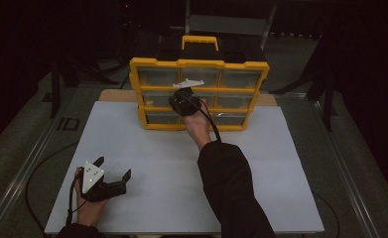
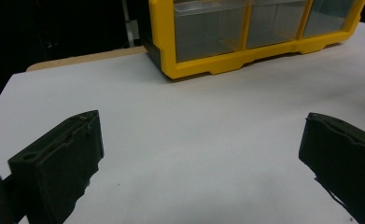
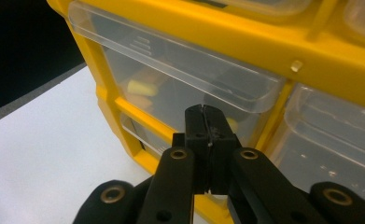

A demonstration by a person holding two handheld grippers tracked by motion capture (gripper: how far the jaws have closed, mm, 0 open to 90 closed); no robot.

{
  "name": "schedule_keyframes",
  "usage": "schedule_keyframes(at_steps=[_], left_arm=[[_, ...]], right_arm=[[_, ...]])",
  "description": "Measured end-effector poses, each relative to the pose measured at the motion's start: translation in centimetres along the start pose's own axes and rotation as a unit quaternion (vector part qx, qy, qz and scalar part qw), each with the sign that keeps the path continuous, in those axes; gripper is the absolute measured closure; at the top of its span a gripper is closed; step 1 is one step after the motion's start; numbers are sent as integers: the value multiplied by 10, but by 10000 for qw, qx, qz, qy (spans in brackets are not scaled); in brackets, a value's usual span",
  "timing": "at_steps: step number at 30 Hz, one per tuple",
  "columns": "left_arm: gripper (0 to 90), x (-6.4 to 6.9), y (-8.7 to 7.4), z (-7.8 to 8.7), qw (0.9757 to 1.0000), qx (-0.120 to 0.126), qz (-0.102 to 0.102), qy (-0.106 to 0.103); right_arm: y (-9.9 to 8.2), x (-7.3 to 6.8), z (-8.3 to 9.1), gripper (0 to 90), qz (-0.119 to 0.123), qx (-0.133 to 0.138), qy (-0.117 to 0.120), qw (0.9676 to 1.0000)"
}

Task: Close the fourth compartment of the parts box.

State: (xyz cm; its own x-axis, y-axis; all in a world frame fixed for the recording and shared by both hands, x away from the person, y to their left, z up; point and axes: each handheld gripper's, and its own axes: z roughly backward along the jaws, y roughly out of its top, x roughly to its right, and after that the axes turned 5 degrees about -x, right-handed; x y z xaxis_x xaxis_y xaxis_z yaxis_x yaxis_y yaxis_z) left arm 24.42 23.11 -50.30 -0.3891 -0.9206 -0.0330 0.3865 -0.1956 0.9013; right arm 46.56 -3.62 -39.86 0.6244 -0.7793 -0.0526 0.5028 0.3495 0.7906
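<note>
A yellow organizer [image 1: 199, 63] with clear drawers stands at the back of the white table. My right gripper [image 1: 183, 99] is held up against its middle row. In the right gripper view the jaws are pressed together, and the right gripper [image 3: 207, 113] sits just below the clear pull lip of a drawer [image 3: 171, 58], with nothing visible between the jaws. Small yellow pieces [image 3: 141, 87] lie inside that drawer. My left gripper [image 1: 114, 167] rests low near the front left of the table, open. From the left gripper [image 2: 203, 135] view, bare table lies between the jaws and the organizer [image 2: 208, 63] stands far ahead.
The white tabletop [image 1: 147, 163] spreads between the two hands. A black carry section with a yellow handle [image 1: 200, 41] tops the organizer. Dark floor and stands surround the table; its left edge [image 2: 3, 93] is close to my left gripper.
</note>
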Motion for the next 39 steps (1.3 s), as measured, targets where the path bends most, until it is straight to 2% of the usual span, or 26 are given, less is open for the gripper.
schedule_keyframes(at_steps=[8, 12, 16, 19, 22, 25, 28, 31, 36, 39], left_arm=[[6, 0, 0, -1, 10000, -13, -5, 1], [6, 0, 0, 0, 10000, -15, -18, 12], [6, 0, 0, -1, 10000, -18, -29, 13], [6, 1, 0, -1, 10000, -18, -36, 14], [6, 1, 0, -1, 10000, -18, -43, 21], [6, 1, 0, -1, 10000, -9, -45, 27], [6, 1, 0, -1, 10000, -8, -44, 34], [6, 0, 0, 0, 10000, 11, -22, 42], [6, 0, 0, 1, 10000, 48, -20, 61], [6, 0, 0, 2, 10000, 66, -15, 69]], right_arm=[[-3, 1, 5, 869, 60, 45, 194, 9998], [-10, 2, 14, 817, 153, 70, 262, 9995], [-19, 7, 26, 683, 156, 154, 281, 9994], [-28, 11, 37, 572, 223, 166, 157, 9995], [-38, 16, 47, 456, 209, 195, 201, 9994], [-49, 19, 55, 324, 257, 123, 234, 9993], [-61, 20, 63, 197, 315, 39, 105, 9994], [-71, 22, 73, 135, 331, 70, 105, 9994], [-88, 25, 94, 120, 415, 169, 155, 9989], [-100, 29, 105, 120, 424, 195, 107, 9989]])
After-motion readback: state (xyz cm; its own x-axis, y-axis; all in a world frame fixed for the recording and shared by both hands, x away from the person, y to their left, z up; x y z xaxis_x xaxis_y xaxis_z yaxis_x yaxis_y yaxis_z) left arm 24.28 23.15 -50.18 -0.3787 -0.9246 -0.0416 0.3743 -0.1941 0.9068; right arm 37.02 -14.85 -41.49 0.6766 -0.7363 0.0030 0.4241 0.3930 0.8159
